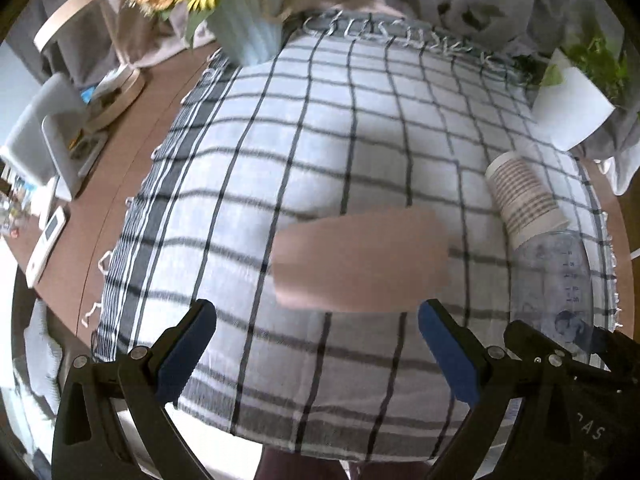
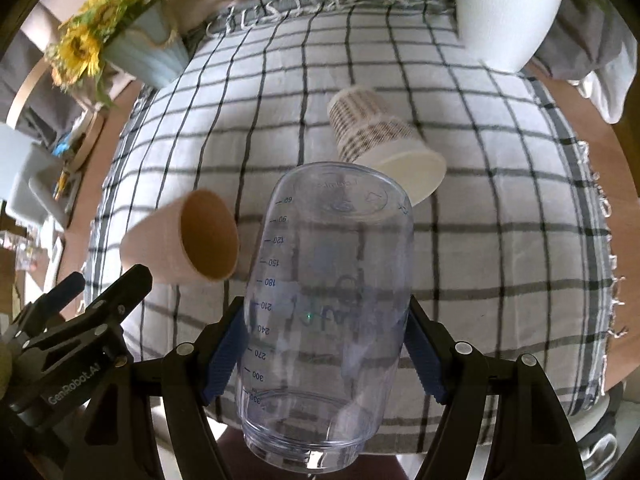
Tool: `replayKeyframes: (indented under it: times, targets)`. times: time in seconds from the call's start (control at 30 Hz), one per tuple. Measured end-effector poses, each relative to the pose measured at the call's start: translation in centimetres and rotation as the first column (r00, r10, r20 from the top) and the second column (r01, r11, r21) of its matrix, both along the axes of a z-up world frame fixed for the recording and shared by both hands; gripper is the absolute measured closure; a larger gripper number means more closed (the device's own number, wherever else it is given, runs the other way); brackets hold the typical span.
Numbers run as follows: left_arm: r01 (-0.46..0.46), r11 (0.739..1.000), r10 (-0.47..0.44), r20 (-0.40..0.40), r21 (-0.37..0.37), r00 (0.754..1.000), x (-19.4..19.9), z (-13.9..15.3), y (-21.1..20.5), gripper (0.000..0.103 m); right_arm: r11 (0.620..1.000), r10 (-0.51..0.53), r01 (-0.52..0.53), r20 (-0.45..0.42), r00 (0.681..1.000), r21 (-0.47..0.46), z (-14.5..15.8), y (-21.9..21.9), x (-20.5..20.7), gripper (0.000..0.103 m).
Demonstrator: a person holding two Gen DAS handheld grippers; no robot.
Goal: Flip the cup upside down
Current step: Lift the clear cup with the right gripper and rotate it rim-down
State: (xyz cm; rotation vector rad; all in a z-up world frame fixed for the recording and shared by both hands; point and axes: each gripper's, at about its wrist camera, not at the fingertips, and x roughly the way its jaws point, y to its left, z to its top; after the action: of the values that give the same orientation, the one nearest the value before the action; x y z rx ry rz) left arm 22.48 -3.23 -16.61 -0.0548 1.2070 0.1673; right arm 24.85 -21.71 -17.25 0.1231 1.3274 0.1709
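Here, right gripper (image 2: pixel 324 344) jaws clamping clear cup (image 2: pixel 328 300); left gripper (image 1: pixel 316 344) wide (pink cup (image 1: pixel 360 258) ahead)

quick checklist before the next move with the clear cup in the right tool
1. Right tool gripping the clear measuring cup: ok, pads on both sides.
2. Cup orientation: ok, base points away, open rim toward the camera.
3. Bare cloth for setting it down: ok, checked tablecloth is free to the right.
4. Neighbours: not ok, the tan cup and patterned paper cup lie on their sides close by.
5. Left tool: ok, open and holding nothing.
6. Cup's height above the cloth: cannot tell.
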Motion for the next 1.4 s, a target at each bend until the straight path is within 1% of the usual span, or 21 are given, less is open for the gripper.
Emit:
replayKeyframes:
  times: [0.17,0.37,0.5,0.63,0.67,0.7,0.73,0.8,0.9,1.03,1.13,1.2,1.33,1.4]
  targets:
    - [-0.018,0.999,0.019,-0.035,0.029,0.999,-0.4,-1.4,0.5,0.0,1.0,0.025,-0.024,-0.036,0.999,0.016,-1.8,0.7,-0.1,0.029]
    - [-0.016,0.999,0.018,-0.062,0.041,0.998,-0.8,-2.4,0.6,0.0,0.999,0.045,-0.046,-0.076,0.996,-0.005,-3.3,1.5,-0.3,0.029]
    - [-0.016,0.999,0.018,-0.067,0.031,0.998,-0.8,-2.5,0.7,0.0,0.999,0.041,-0.041,-0.093,0.995,-0.003,-3.8,1.4,-0.4,0.028]
    - [-0.022,0.999,0.024,-0.047,0.042,0.999,-0.9,-1.7,0.6,0.0,0.999,0.042,-0.042,-0.109,0.993,0.006,-4.0,1.2,-0.5,0.027]
    - [-0.022,0.999,0.024,-0.039,0.042,0.999,-1.0,-1.4,0.6,0.0,0.999,0.044,-0.043,-0.103,0.994,0.006,-3.7,1.1,-0.5,0.026]
    - [-0.021,0.999,0.022,-0.029,0.041,0.999,-1.1,-0.9,0.5,0.0,0.999,0.041,-0.041,-0.093,0.995,0.005,-3.4,1.0,-0.6,0.022]
    - [-0.019,0.999,0.02,-0.02,0.04,1.0,-1.1,-0.5,0.4,0.0,0.999,0.034,-0.034,-0.071,0.997,0.003,-2.7,0.7,-0.8,0.021]
    - [-0.008,0.999,0.009,-0.003,0.033,1.0,-1.3,0.5,-0.1,0.0,1.0,0.018,-0.018,-0.021,1.0,-0.006,-1.0,0.2,-1.2,0.02]
    - [0.031,0.999,-0.03,0.032,-0.02,0.999,-1.3,2.4,-1.3,0.0,1.0,-0.021,0.022,0.044,0.999,-0.007,1.7,-1.2,-2.0,0.02]
    - [0.123,0.99,-0.119,0.06,-0.068,0.991,-0.7,4.5,-4.3,0.0,0.991,-0.134,0.135,0.155,0.979,0.005,5.2,-4.5,-2.7,0.02]
    - [0.187,0.979,-0.183,0.057,-0.081,0.981,0.1,5.1,-6.6,0.0,0.98,-0.196,0.197,0.212,0.957,0.016,6.8,-6.5,-3.0,0.02]
    - [0.222,0.97,-0.218,0.05,-0.097,0.975,0.6,5.2,-7.9,0.0,0.975,-0.222,0.222,0.222,0.949,0.026,7.3,-7.7,-3.1,0.02]
    - [0.291,0.95,-0.293,0.005,-0.111,0.956,2.2,4.5,-10.6,0.0,0.959,-0.284,0.282,0.21,0.936,0.04,7.0,-9.5,-2.9,0.02]
    - [0.329,0.936,-0.336,-0.038,-0.127,0.941,3.0,3.7,-11.9,0.0,0.945,-0.326,0.321,0.185,0.927,0.062,6.5,-10.9,-2.9,0.02]
